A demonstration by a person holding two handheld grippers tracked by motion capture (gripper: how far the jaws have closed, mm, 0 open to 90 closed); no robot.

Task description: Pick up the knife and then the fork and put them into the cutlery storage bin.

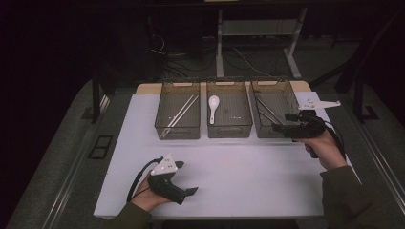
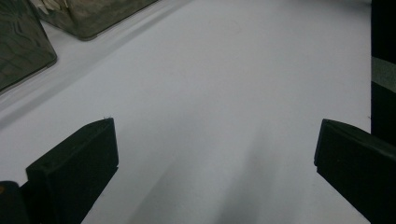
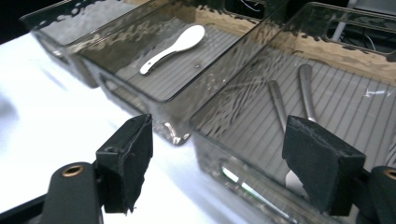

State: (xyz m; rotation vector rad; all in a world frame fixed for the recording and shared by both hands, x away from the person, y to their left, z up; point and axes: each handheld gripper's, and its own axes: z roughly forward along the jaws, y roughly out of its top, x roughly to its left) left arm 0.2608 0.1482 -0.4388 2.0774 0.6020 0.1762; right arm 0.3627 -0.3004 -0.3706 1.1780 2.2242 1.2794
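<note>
Right gripper (image 3: pixel 215 163) (gaping) — above right bin (image 3: pixel 261 196).

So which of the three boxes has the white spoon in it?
The middle box holds the white spoon. The left box has chopsticks, the right box metal cutlery.

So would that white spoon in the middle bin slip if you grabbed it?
Probably. The white spoon looks glossy and smooth like ceramic, so hard pads may slide. It seems stiff, and might chip if dropped. Its rounded bowl could rock on the middle bin's ribbed floor.
</note>
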